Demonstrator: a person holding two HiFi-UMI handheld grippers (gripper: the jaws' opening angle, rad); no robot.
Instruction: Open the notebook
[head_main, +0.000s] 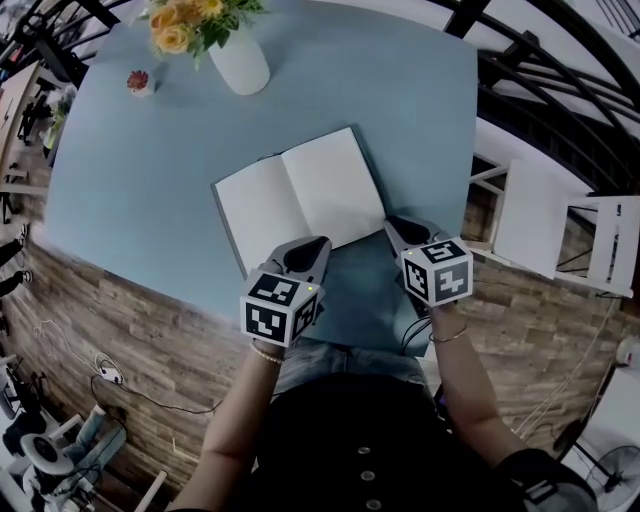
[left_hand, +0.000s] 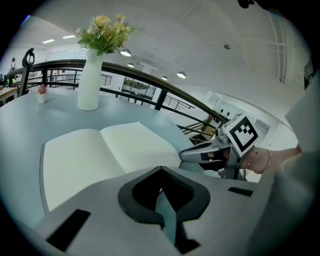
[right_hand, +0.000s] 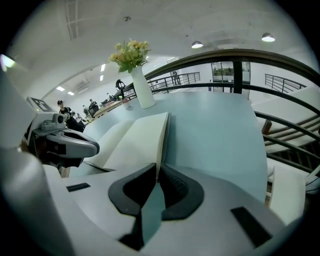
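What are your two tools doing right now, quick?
Left tool: closed, holding nothing.
Right tool: closed on the right edge of the open notebook.

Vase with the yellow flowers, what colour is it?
White, plain all over. The vase shows best in the left gripper view.
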